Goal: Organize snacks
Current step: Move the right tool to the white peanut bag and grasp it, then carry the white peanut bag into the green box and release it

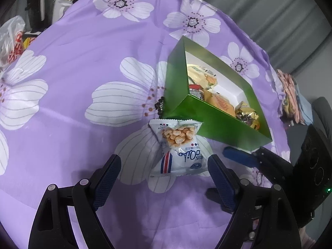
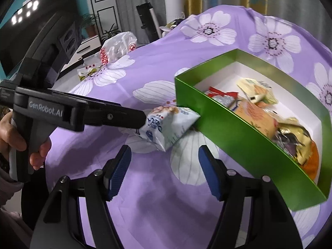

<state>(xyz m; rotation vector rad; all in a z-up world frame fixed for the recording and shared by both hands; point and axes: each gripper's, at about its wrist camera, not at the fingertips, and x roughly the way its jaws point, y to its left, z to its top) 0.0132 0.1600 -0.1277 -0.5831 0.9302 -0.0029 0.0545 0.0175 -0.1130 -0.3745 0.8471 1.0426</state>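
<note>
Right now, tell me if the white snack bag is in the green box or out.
Out. The white snack bag lies on the purple cloth against the outside of the green box, between the open left gripper fingers.

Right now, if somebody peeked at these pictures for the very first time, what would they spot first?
Probably the shiny green box on the purple flowered cloth, open on top and already holding several wrapped snacks. Next, the white snack bag lying on the cloth just outside the box, touching its near corner. The left tongs hang open around the bag's near end, and the right tongs are open and empty close by.
</note>
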